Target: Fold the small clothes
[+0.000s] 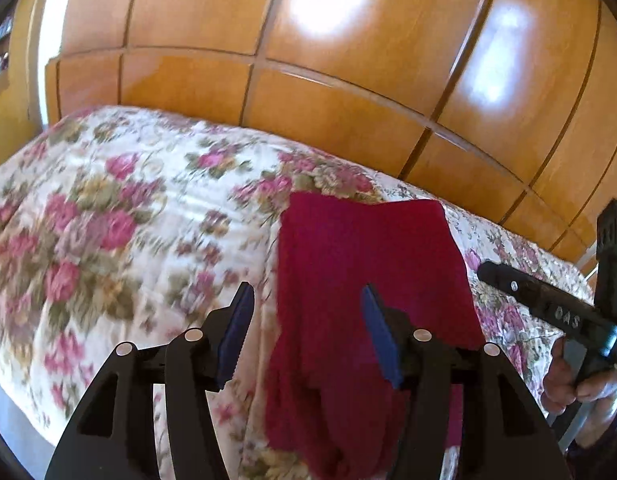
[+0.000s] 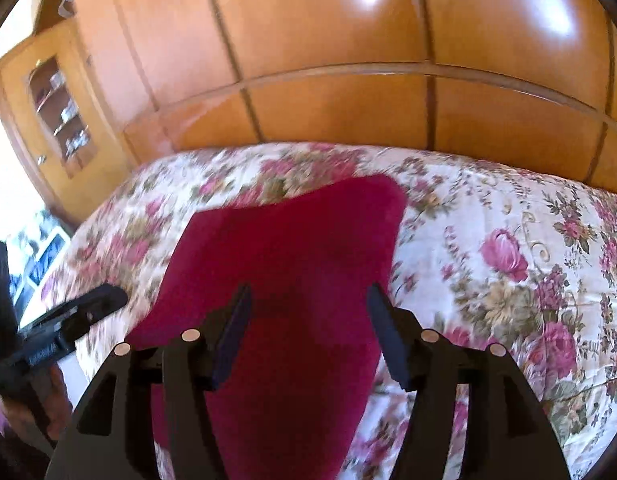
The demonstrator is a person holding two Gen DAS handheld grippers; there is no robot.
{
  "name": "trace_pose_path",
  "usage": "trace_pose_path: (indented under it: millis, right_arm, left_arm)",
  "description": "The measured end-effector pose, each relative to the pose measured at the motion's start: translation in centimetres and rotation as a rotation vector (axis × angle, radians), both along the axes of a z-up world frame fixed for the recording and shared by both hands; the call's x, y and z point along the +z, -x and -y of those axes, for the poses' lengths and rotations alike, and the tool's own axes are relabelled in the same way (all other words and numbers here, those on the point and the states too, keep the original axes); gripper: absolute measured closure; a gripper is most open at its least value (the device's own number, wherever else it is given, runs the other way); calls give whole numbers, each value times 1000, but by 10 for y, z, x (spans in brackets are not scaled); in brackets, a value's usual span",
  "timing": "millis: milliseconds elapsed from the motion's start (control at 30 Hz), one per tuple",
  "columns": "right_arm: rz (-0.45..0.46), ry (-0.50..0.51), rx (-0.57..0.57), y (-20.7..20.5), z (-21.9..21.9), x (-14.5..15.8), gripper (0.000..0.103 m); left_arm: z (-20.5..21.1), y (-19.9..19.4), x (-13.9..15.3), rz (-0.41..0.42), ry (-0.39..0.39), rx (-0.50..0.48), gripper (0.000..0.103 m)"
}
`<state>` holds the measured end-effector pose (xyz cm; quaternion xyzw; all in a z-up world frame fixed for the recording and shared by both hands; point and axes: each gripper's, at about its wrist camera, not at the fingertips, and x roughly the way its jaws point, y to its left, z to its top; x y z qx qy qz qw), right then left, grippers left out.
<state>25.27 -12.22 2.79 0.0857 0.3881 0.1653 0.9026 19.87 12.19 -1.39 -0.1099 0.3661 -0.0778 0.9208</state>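
A dark red garment [image 1: 368, 248] lies flat on the flowered bedspread [image 1: 108, 220], its near end draping over the bed's edge. My left gripper [image 1: 308, 292] hovers over the garment's left edge, jaws apart, blue pads [image 1: 238, 332] gripping nothing. In the right wrist view the same garment [image 2: 292, 240] fills the middle. My right gripper [image 2: 308, 290] stands open above its near half with no cloth pinched. Each gripper shows in the other's view: the right one's body [image 1: 548, 304] at the far right, the left one's body [image 2: 80, 316] at the far left.
A glossy wooden wardrobe [image 1: 308, 80] runs behind the bed. A wooden cabinet with shelves [image 2: 56, 120] stands at the back left. A hand [image 1: 588, 388] holds the right gripper's handle. Bedspread [image 2: 508, 260] stretches out to the right of the garment.
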Motion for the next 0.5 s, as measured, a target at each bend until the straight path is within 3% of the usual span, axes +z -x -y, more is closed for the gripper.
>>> trace_pose_path:
  millis: [133,267,367,500]
  right_arm:
    - [-50,-15,-38,-40,-3,-10,54]
    - [-111,45,-57,-76,-18,-42,57]
    - [-167,80,-72,-94,-21,-76,55]
    - [-147,44,-62,-92,-13,-79,52]
  left_arm:
    - [17,-28,-12,-21,-92,-7,48]
    - [25,-55,-51,-126,-140,-12,48]
    - [19,-59,-66,-143,-92,-3,47]
    - [17,-56,-64,-134,-71,-7,47]
